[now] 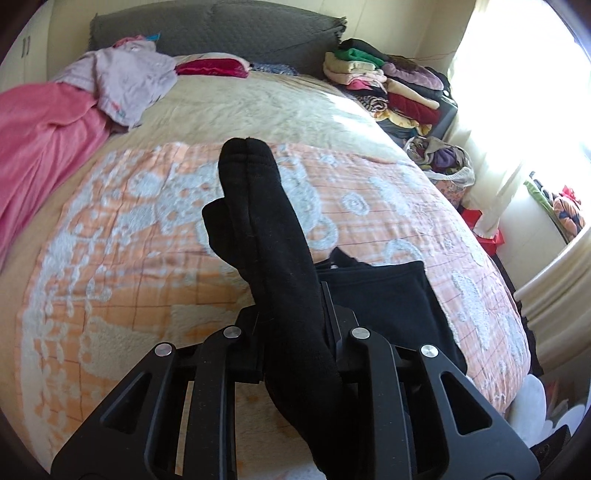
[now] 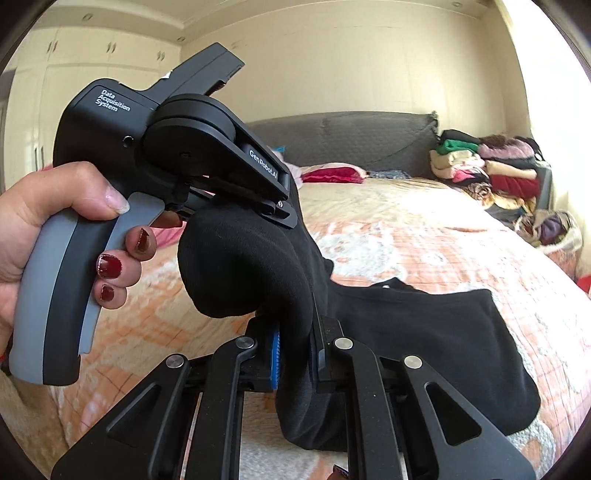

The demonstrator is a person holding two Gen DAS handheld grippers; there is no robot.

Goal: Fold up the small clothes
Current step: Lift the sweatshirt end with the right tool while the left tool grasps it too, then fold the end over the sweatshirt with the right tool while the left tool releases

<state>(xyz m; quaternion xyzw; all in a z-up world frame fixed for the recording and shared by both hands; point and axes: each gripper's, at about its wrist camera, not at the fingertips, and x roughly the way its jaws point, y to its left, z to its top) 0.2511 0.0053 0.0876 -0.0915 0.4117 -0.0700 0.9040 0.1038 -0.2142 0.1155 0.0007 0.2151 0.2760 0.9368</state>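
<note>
A pair of black socks [image 1: 258, 221] is held up above the bed. My left gripper [image 1: 291, 325] is shut on them, and their toe end sticks up and away from me. In the right wrist view the socks [image 2: 240, 266] hang in a loop between both grippers. My right gripper [image 2: 295, 343] is shut on one end, and the left gripper [image 2: 284, 210], held by a hand with red nails, clamps the other end just above. A folded black garment [image 2: 436, 343] lies flat on the bed under and right of the grippers; it also shows in the left wrist view [image 1: 384, 295].
The bed carries an orange and white patterned blanket [image 1: 147, 229]. A pink cloth [image 1: 40, 147] and a lilac garment [image 1: 129, 81] lie at its far left. A stack of folded clothes [image 1: 388, 81] sits at the far right by the grey headboard [image 1: 221, 33]. A bag of clothes [image 1: 443, 158] stands beside the bed.
</note>
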